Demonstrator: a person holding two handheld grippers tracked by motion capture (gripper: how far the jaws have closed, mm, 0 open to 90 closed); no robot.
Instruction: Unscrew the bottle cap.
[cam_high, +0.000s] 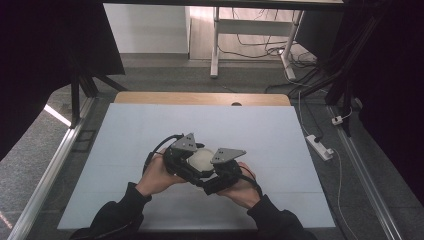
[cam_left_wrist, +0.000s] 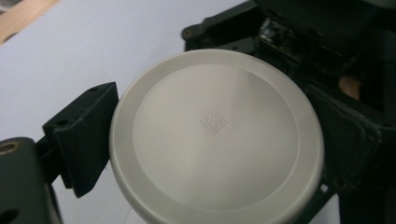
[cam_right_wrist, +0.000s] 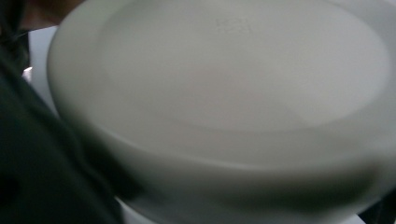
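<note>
Dark curtains hang on both sides of the room, and grey carpet covers the floor. At the back stands a white table frame (cam_high: 216, 45) with loose wires under it. On the floor to the right lies a white power strip (cam_high: 320, 146) with its cord.

In the middle is a table (cam_high: 125, 150) with a pale blue-white top. A strip of bare wood shows along its far edge.

Near the front of the table, two hands hold two black grippers close together. Between them sits a round white lid (cam_high: 201, 159). The left gripper (cam_high: 186, 159) is on the lid's left side and the right gripper (cam_high: 220, 167) is on its right side.

In the left gripper view, the lid (cam_left_wrist: 215, 135) has a small square mark pressed into its middle. It looks like a little pattern, and no letters can be read. One black jaw touches the lid's left edge, and the other jaw sits against its right edge, so the left gripper is holding the lid.

In the right gripper view, the lid (cam_right_wrist: 233, 93) is very close and blurry. A faint mark shows near the top, too blurry to read. I cannot tell if the right gripper's jaws are gripping the lid.
</note>
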